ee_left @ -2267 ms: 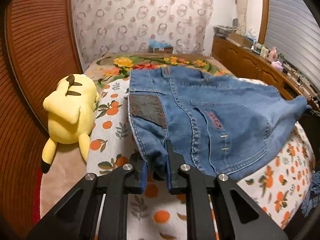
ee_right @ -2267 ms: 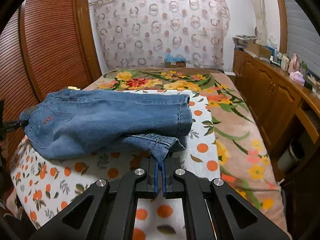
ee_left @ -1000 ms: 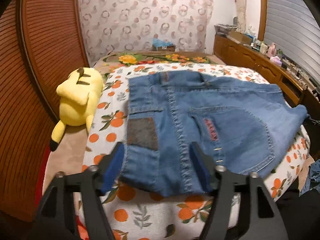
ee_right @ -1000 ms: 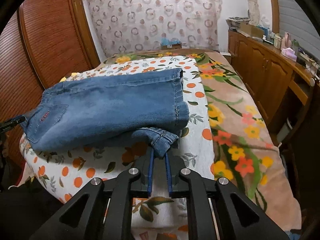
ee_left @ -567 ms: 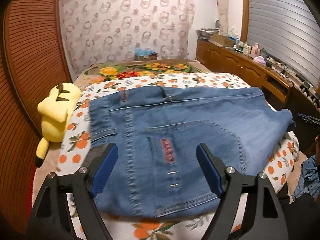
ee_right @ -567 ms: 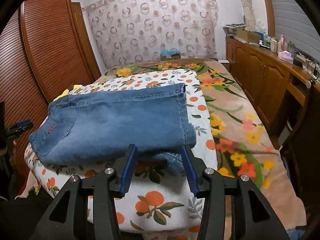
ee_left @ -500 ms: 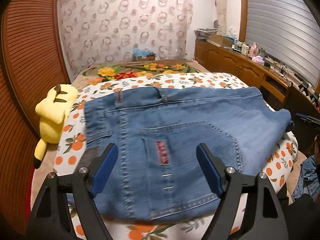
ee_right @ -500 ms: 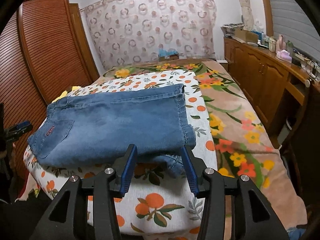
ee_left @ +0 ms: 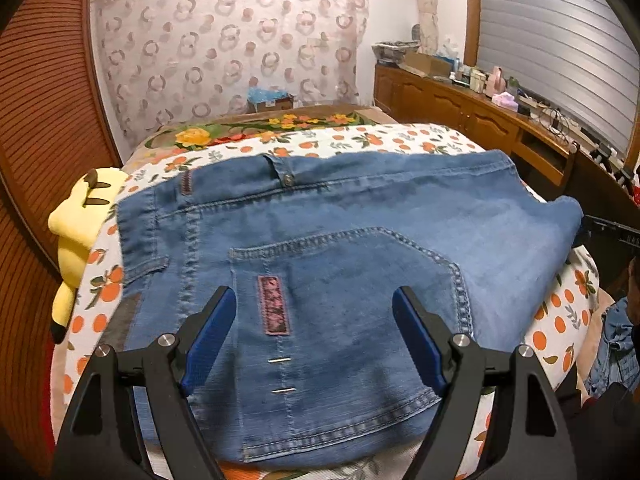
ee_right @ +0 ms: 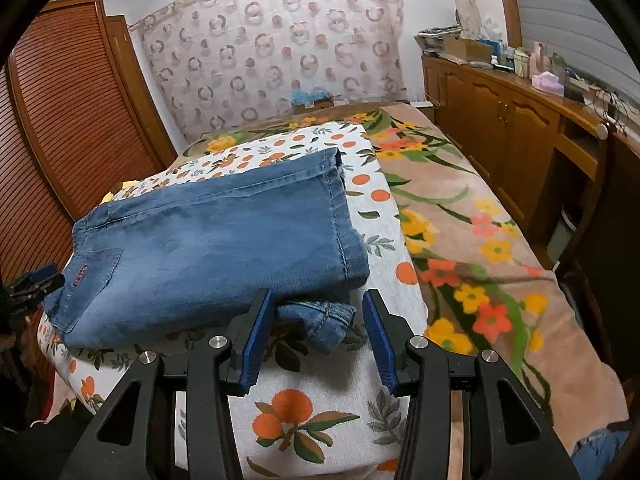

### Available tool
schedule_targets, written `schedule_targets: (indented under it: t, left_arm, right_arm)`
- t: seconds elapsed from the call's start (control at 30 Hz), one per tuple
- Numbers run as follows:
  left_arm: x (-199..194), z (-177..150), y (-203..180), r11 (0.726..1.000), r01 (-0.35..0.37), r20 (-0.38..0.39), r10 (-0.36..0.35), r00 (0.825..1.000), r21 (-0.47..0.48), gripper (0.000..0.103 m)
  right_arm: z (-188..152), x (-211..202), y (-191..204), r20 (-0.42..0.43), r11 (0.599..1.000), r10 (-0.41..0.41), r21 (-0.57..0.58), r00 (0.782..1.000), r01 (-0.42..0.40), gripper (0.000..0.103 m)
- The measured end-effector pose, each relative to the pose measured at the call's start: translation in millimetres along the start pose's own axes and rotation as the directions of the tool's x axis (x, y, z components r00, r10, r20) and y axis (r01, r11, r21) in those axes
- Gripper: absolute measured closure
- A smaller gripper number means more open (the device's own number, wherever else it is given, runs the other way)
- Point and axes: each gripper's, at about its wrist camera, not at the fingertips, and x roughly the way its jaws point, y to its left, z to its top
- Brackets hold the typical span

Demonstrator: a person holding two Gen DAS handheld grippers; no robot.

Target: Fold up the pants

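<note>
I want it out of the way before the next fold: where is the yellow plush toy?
In the left wrist view, the plush toy lies at the bed's left edge, between the jeans and the wooden wardrobe.

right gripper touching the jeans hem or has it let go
Apart. The right wrist view shows the right gripper open, blue pads standing clear on either side of the jeans hem.

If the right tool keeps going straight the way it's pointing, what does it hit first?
Most likely the loose denim hem poking out from under the folded jeans: it lies between the open fingers of the right tool, just ahead. Depth is hard to judge; the orange-print sheet lies right below.
</note>
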Motion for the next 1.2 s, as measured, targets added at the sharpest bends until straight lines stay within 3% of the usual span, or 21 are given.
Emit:
schedule_targets:
  t: [0.4, 0.57, 0.93, 0.97, 1.1, 1.2]
  left_arm:
    - [34, -15, 0, 1.0, -0.007, -0.091, 0.005, 0.996, -0.027, 0.022]
    - [39, -20, -1, 0.999, -0.011, -0.077, 0.009, 0.997, -0.032, 0.022]
    - [37, -20, 1, 0.999, -0.002, -0.067, -0.001, 0.998, -0.038, 0.022]
    - [37, -20, 1, 0.999, 0.0, -0.067, -0.003, 0.998, -0.039, 0.022]
    - [33, -19, 3, 0.999, 0.006, -0.072, -0.01, 0.997, -0.043, 0.022]
    - [27, -17, 5, 0.998, 0.018, -0.063, -0.021, 0.998, -0.054, 0.022]
  right_arm:
    - [9, 4, -7, 0.016, 0.993, 0.083, 0.077, 0.996, -0.084, 0.055]
    - [14, 5, -11, 0.022, 0.987, 0.103, 0.121, 0.994, -0.105, 0.055]
    - [24, 55, -13, -0.091, 0.98, 0.076, 0.192, 0.993, -0.057, 0.055]
    - [25, 56, -13, -0.09, 0.979, 0.08, 0.195, 0.993, -0.061, 0.059]
    - [33, 60, -10, -0.084, 0.976, 0.133, 0.187, 0.988, -0.115, 0.094]
    - [42, 54, 3, -0.042, 0.983, 0.142, 0.122, 0.989, -0.136, 0.097]
